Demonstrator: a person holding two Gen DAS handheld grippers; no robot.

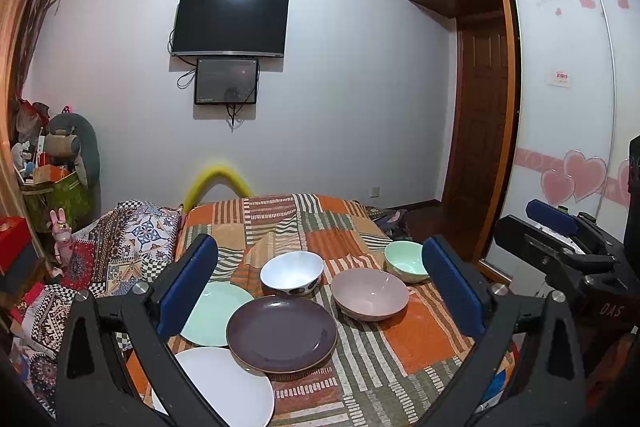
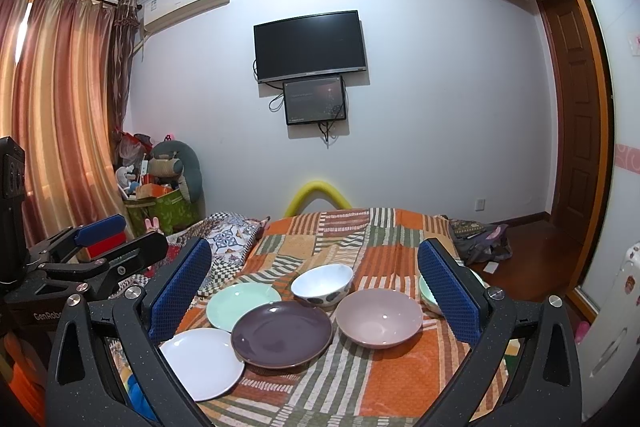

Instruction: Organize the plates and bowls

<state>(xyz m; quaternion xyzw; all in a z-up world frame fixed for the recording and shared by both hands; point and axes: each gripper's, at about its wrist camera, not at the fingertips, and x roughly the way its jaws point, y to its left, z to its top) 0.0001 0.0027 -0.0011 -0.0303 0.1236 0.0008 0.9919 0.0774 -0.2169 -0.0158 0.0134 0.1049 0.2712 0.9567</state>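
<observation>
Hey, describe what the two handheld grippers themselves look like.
Both look alike: the left gripper and right gripper have black speckled frames with triangular cut-outs, silver round bolts, and blue textured pads lining each finger. "GenRobo" lettering shows on the left one's body in the right wrist view. No hands or sleeves visible.

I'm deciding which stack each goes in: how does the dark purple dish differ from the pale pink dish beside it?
The round dark purple plate is flat and shallow, while the round pale pink bowl has deeper, sloping walls. The purple plate is much darker and looks wider. It overlaps the rims of the mint green plate and white plate; the pink bowl lies apart. Both sit upright and empty on the patchwork cloth.
</observation>
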